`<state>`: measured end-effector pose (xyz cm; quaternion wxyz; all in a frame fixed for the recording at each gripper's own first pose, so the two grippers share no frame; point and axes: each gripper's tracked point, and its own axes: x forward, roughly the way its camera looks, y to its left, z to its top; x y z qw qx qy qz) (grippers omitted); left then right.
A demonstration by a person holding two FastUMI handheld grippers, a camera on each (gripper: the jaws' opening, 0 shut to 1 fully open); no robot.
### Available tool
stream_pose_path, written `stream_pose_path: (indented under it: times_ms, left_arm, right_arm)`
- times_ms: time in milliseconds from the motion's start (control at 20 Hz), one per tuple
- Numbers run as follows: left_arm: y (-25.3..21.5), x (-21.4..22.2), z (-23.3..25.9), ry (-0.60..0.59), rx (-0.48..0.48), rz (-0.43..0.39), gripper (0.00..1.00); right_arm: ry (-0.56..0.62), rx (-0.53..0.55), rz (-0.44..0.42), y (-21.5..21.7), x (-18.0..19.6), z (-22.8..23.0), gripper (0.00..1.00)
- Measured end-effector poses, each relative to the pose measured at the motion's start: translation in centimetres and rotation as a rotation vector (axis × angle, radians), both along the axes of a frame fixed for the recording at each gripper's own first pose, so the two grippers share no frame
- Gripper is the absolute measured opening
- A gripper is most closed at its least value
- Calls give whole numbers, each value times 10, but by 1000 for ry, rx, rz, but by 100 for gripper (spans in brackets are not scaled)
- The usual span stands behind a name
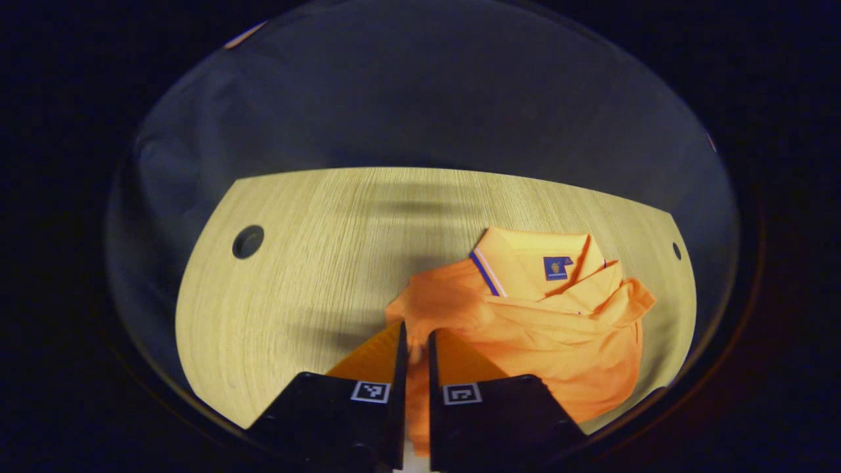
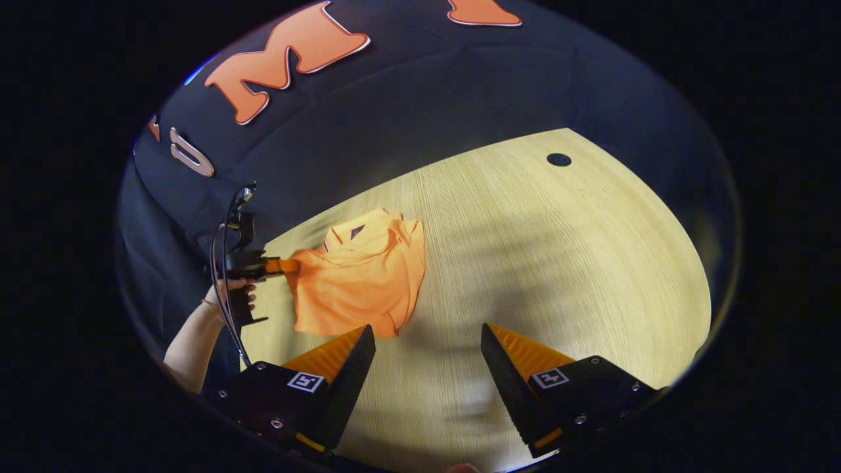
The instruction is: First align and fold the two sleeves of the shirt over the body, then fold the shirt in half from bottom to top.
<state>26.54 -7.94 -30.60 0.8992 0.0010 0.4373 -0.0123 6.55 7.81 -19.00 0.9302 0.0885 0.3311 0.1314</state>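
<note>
An orange polo shirt (image 1: 539, 322) with a blue-striped collar lies bunched on the wooden table (image 1: 315, 263), right of centre in the left gripper view. My left gripper (image 1: 415, 341) is shut on a fold of the shirt at its left edge, and cloth hangs down between the fingers. In the right gripper view the shirt (image 2: 358, 276) sits at the left, with the left gripper (image 2: 289, 266) and the hand holding it pinching its side. My right gripper (image 2: 427, 341) stands open above bare table, just right of the shirt's lower corner, with nothing between its fingers.
The table has a round cable hole (image 1: 248, 241) at the far left and a smaller hole (image 1: 677, 250) at the right edge. Another hole (image 2: 558, 159) shows far off in the right gripper view. Black cloth walls the booth behind the table.
</note>
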Motion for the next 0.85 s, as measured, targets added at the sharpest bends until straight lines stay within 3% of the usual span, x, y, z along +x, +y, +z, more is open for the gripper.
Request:
stream_pose_path:
  times_ms: [150, 300, 450, 700, 850]
  left_arm:
    - [9, -26, 36, -55, -60, 50, 100]
    - [19, -56, 93, -183, -43, 48, 99]
    - [27, -99, 182, -369, -54, 28, 99]
    - [33, -183, 292, -702, 0, 9, 98]
    - [37, -216, 330, -839, 7, -4, 98]
  right_arm:
    - [-28, -23, 13, 3, 2, 9, 99]
    - [-81, -36, 19, 14, 5, 27, 99]
    - [-183, -58, 27, 24, 5, 62, 99]
    - [-435, -54, 31, 52, -8, 143, 99]
    - [-574, -29, 19, 61, -31, 180, 98]
